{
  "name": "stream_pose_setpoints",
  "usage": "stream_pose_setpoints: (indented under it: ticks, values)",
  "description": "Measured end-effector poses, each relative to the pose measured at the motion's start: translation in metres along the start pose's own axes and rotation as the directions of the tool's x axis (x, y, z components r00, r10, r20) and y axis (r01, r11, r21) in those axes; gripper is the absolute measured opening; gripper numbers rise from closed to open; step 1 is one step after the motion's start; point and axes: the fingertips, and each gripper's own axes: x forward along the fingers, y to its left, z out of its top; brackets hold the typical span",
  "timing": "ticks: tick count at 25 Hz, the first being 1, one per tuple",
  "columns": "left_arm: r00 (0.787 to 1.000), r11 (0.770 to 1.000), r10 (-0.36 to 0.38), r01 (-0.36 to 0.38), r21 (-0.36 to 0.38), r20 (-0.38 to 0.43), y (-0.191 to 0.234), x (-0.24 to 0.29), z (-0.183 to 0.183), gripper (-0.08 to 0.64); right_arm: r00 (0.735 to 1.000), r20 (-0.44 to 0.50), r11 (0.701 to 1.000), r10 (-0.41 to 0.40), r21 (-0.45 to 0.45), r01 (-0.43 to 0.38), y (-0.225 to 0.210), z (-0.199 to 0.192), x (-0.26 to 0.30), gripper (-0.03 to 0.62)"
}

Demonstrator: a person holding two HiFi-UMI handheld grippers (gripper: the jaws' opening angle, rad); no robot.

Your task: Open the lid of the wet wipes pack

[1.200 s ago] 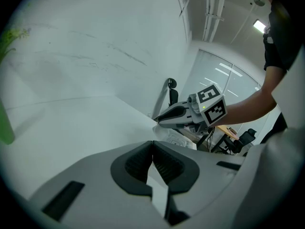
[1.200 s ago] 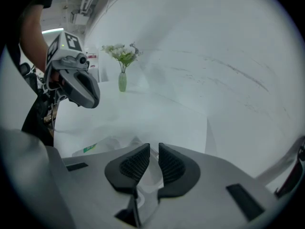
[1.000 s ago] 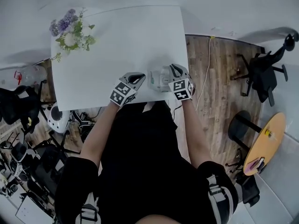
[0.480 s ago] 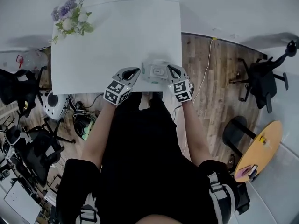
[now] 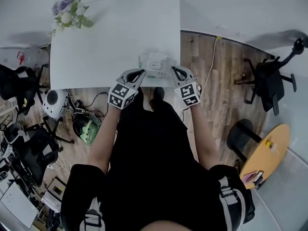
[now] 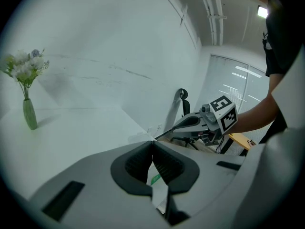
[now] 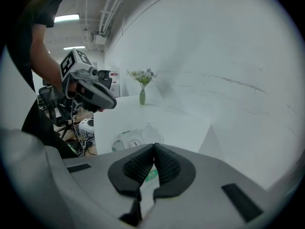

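Wet wipes pack (image 5: 155, 65) lies flat on white table (image 5: 115, 37), by near edge at 5 o'clock in head view, lid closed. Left gripper (image 5: 141, 72) at pack's 8 o'clock, jaws pressed together. Right gripper (image 5: 173, 69) at 4 o'clock, jaws likewise together. Flower vase (image 5: 67, 11) at table's 11 o'clock corner.

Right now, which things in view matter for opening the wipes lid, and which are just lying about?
For the job: wet wipes pack, left gripper, right gripper, white table under the pack.
Lying about: vase of flowers, black office chair, round yellow table.
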Motion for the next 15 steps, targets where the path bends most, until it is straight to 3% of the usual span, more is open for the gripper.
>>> stream_pose_setpoints:
  ticks: [15]
  values:
    - [0.993, 0.993, 0.113, -0.111, -0.037, 0.041, -0.026, -0.027, -0.009, 0.023, 0.997, 0.001, 0.994, 0.076, -0.075, -0.075, 0.019, -0.018, -0.035, 0.015]
